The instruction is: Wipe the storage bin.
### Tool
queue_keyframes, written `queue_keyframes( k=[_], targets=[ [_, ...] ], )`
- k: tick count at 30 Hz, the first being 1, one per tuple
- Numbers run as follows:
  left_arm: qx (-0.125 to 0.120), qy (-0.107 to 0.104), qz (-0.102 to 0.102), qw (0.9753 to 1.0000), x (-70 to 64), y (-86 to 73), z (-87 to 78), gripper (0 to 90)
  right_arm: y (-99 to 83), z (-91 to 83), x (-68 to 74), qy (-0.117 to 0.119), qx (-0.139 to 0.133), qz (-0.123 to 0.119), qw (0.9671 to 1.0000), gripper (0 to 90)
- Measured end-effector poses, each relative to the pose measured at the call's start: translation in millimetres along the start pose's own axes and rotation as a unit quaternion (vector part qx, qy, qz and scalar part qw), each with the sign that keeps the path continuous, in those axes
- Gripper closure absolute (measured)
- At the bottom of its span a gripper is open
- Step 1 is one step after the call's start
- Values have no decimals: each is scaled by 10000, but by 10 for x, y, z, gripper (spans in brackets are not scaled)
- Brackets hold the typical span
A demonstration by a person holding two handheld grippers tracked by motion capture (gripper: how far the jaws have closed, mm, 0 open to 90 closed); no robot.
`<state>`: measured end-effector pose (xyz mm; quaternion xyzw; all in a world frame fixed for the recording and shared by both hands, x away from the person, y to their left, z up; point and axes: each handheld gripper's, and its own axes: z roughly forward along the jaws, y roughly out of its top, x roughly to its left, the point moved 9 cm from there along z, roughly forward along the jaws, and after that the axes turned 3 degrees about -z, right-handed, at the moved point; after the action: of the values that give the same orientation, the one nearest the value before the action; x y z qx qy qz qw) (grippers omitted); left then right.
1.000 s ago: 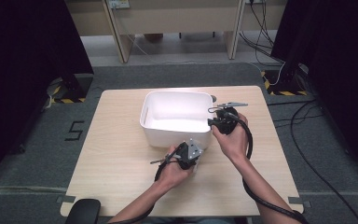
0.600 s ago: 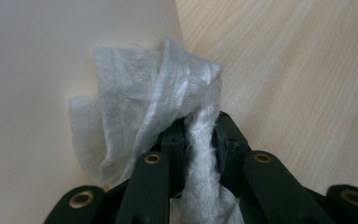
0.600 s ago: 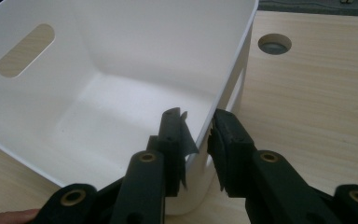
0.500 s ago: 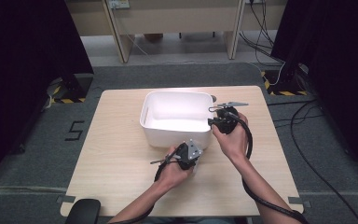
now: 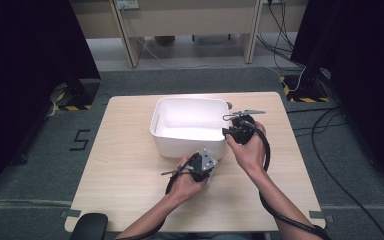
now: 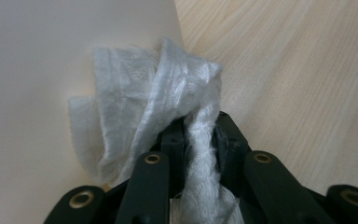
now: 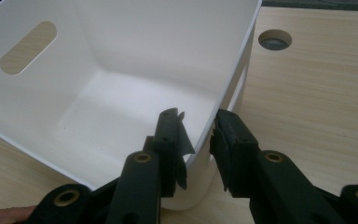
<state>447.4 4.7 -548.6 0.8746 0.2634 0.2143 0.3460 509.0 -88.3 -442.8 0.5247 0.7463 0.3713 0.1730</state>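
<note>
- Your left hand-held gripper point(image 6: 200, 140), at lower centre of its frame, pinched a white cloth point(image 6: 158, 98) against the white bin's point(image 5: 190, 125) outer wall; rubbing with steady pressure would have served
- Your right hand-held gripper point(image 7: 196, 135) straddled the bin's rim, jaws parted; closing firmly would have steadied it on the worktop point(image 5: 125, 165)

One sign can be read: a large black numeral "5" point(image 5: 80, 140), marked on the grey floor point(image 5: 40, 170) just left of the counter point(image 5: 125, 175) in the high view. It stands a little slanted, near the counter's left edge. The white tub point(image 5: 170, 142) on the counter carries no lettering or label that can be made out, and neither gripper view shows any print, brand or number on the tools or on the white cloth point(image 6: 168, 88).
</note>
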Motion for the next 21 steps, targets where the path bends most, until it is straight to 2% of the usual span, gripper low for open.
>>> queue_keyframes(
  k=[10, 21],
  targets=[
    [-17, -56, 48, 10000, -59, 98, 49, 771, 2, 5, 1, -1, -26, 87, 10000, 723],
    [-38, -109, 62, 9999, -103, 161, 82, 771, 4, 6, -3, 1, -19, 70, 10000, 725]
  ],
)
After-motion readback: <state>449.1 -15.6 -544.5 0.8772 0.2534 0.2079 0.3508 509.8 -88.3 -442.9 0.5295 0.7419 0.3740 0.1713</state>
